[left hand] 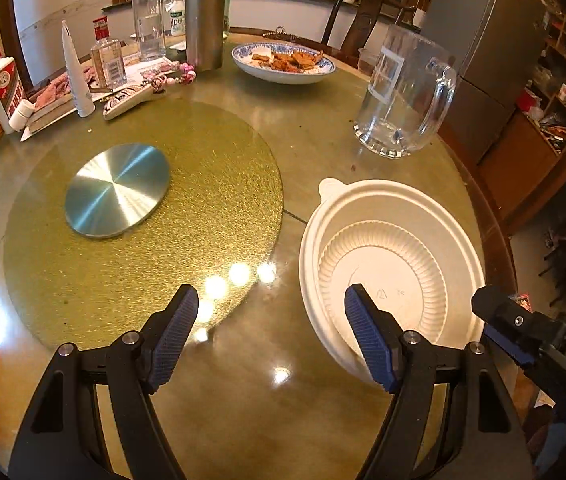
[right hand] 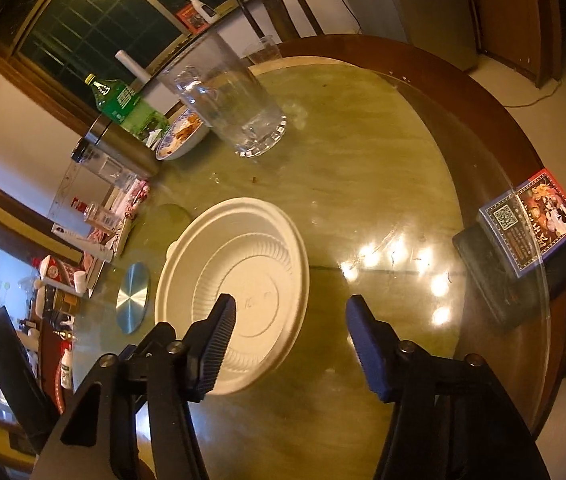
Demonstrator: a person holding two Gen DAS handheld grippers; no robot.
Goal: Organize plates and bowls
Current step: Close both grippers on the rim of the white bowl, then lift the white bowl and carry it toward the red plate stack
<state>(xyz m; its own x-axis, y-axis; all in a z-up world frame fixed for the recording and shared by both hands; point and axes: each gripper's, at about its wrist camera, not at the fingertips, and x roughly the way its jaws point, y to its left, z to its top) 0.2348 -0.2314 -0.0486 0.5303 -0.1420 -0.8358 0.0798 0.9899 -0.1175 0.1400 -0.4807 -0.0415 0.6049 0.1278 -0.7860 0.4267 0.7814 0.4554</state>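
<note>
A white disposable bowl (left hand: 391, 264) sits on the glass-topped round table with a ribbed white plate nested inside it; it also shows in the right wrist view (right hand: 239, 280). My left gripper (left hand: 271, 336) is open and empty, its right finger over the bowl's near rim. My right gripper (right hand: 289, 344) is open and empty, its left finger over the bowl's near edge. The right gripper's tip shows in the left wrist view (left hand: 499, 312) just right of the bowl.
A clear glass mug (left hand: 407, 92) stands beyond the bowl. A blue-patterned dish of food (left hand: 283, 62), a steel flask (left hand: 204, 20), bottles and clutter line the far left. A metal disc (left hand: 117, 190) lies on the turntable. A card box (right hand: 531, 222) sits at the table's right edge.
</note>
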